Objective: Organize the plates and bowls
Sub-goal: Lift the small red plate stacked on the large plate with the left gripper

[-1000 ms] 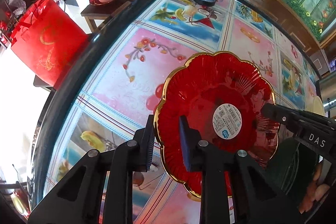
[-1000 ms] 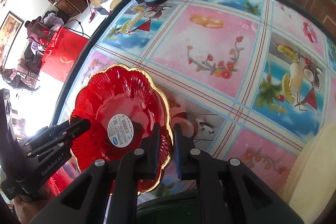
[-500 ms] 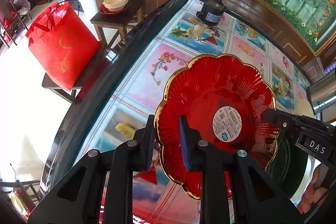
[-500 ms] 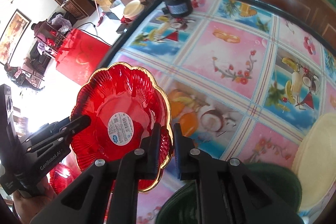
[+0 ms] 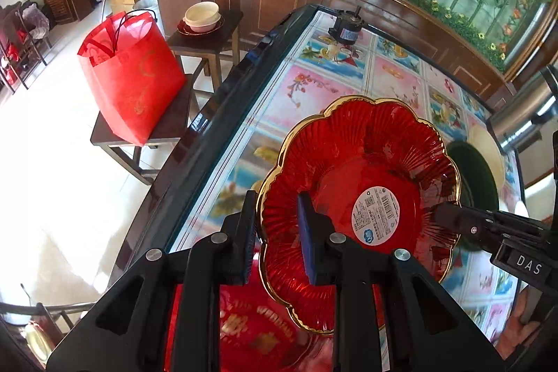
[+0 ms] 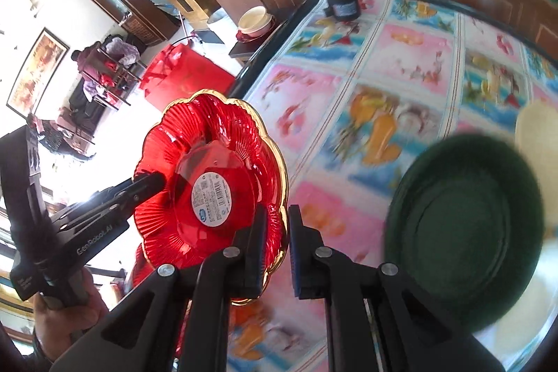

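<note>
A red scalloped glass plate (image 5: 362, 169) with a gold rim and a white sticker in its middle hangs above the table's left edge, held from both sides. My left gripper (image 5: 277, 234) is shut on its left rim. My right gripper (image 6: 277, 244) is shut on the opposite rim of the same red plate (image 6: 209, 159). Each gripper shows in the other's view: the right gripper (image 5: 439, 215) and the left gripper (image 6: 157, 180). On the table lie a dark green plate (image 6: 464, 232) and a cream plate (image 6: 537, 128) beside it.
The table (image 5: 348, 86) wears a flowered cloth and carries a small black motor (image 5: 345, 28) at its far end. Left of it stand a red bag (image 5: 129, 82) on a stool and cream bowls (image 5: 202, 16) on another stool. Something red (image 5: 258, 326) with gold lettering lies below the plate.
Both grippers have lifted the red plate and carried it leftward toward the table's edge. The stools and floor have come into view, and the green plate now shows fully.
</note>
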Tool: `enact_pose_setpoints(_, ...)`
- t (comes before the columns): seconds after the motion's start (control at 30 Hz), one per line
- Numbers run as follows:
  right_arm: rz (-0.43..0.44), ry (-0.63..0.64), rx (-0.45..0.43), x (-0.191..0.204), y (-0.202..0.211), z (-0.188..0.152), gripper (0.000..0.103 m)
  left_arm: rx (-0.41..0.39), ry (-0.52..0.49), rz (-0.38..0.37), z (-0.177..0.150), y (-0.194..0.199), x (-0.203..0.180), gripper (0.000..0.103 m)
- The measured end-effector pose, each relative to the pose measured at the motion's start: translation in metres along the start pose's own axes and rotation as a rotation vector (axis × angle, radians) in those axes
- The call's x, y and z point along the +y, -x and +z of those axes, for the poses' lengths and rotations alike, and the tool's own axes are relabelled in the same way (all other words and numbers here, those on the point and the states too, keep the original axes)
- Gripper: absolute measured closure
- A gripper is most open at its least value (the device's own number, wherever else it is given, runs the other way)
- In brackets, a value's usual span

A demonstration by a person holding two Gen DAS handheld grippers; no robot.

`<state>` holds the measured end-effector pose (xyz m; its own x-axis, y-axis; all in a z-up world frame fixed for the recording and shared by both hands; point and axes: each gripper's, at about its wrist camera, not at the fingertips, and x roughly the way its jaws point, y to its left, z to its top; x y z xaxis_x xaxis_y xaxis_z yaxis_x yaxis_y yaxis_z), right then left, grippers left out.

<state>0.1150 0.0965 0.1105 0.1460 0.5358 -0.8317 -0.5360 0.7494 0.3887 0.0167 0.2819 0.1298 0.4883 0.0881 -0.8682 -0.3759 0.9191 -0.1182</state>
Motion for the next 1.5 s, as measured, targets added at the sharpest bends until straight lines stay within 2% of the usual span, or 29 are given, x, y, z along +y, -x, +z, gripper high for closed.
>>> enact_pose_setpoints(0.37,0.024,-0.097,0.025,0.037,-0.006,-0.077,0.093,0.034,-0.058,-0.011,-0.056,0.019,0.034,0.081)
enact_pose_setpoints(0.67,0.001,-0.146,0.038,0.048,-0.016,-0.11,0.093,0.076,-0.089,-0.026,-0.087,0.01,0.046,0.081)
enact_pose_setpoints(0.83,-0.017,-0.159,0.061,0.049,-0.027,-0.123,0.093,0.112,-0.095,-0.028,-0.1,-0.002,0.054,0.081)
enact_pose_setpoints(0.97,-0.026,-0.169,0.076,0.05,-0.037,-0.128,0.092,0.113,-0.102,-0.015,-0.102,-0.005,0.058,0.081)
enact_pose_setpoints(1.5,-0.061,-0.13,0.126,0.066,-0.064,-0.126,0.09,0.136,-0.096,0.025,-0.104,-0.024,0.077,0.08)
